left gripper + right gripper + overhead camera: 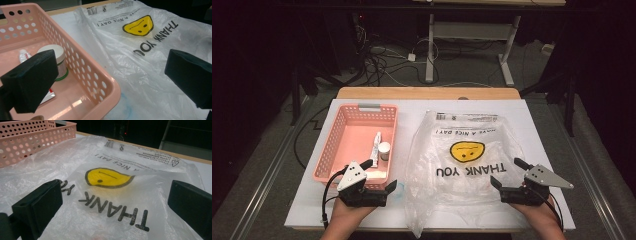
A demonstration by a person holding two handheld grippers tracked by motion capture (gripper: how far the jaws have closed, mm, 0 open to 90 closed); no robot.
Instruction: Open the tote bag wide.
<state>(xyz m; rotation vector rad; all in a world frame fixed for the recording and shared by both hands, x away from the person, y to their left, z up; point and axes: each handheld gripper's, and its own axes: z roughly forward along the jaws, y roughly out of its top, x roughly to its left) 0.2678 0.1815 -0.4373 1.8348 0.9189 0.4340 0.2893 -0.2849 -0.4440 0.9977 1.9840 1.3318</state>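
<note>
Both hand-held grippers, left (384,186) and right (507,186), are held spread and empty at the near edge of the bag (464,165), flat on the surface (537,115). Thin, limp, slippery film is judged best pinched at a rim layer. Beyond the left one, a jar (384,150) and tube (376,148) are seen in the basket (337,137).

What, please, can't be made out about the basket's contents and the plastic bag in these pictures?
- Tube in the pink basket: left gripper view, mostly hidden by the left claw; print too small in the high view.
- White jar: label unreadable, partly covered.
- Plastic bag: high view, whether anything is inside cannot be told; near edge cut off.
</note>
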